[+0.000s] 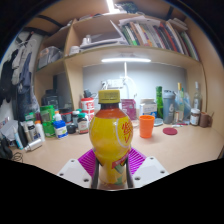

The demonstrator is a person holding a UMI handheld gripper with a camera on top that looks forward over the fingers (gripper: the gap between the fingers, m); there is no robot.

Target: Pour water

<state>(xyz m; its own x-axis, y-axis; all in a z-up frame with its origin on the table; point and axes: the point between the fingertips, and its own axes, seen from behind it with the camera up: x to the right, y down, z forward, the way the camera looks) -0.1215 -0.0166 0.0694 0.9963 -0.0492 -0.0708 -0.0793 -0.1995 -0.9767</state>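
A handheld gripper [111, 172] clasps a yellow-capped plastic bottle [110, 135] upright between its two fingers, the magenta pads [88, 160] showing at either side of the bottle's lower body and appearing to press against it. The bottle, wrapped in an orange and yellow label with a red emblem, is full of a pale liquid and stands straight up just ahead of the camera, above the near part of a light wooden desk [185, 148]; whether its base touches the desk or hangs just clear is hidden by the fingers. Its cap is on, so by the look of things the pouring has not begun, and the level hold seems meant to keep the contents steady while the bottle is carried toward a receiving vessel.

An orange cup [147, 126], the likeliest target for the pour, stands on the desk beyond the bottle and a little to its right, well apart from it. Farther right, a dark green bottle [159, 102] and several clear bottles [181, 105] line the back of the desk, with a small red lid [169, 131] lying flat before them. To the left sits a crowd of small jars and containers [55, 122]. Above, a shelf of books [150, 35] runs under a strip light [125, 60], and a white wall backs the desk
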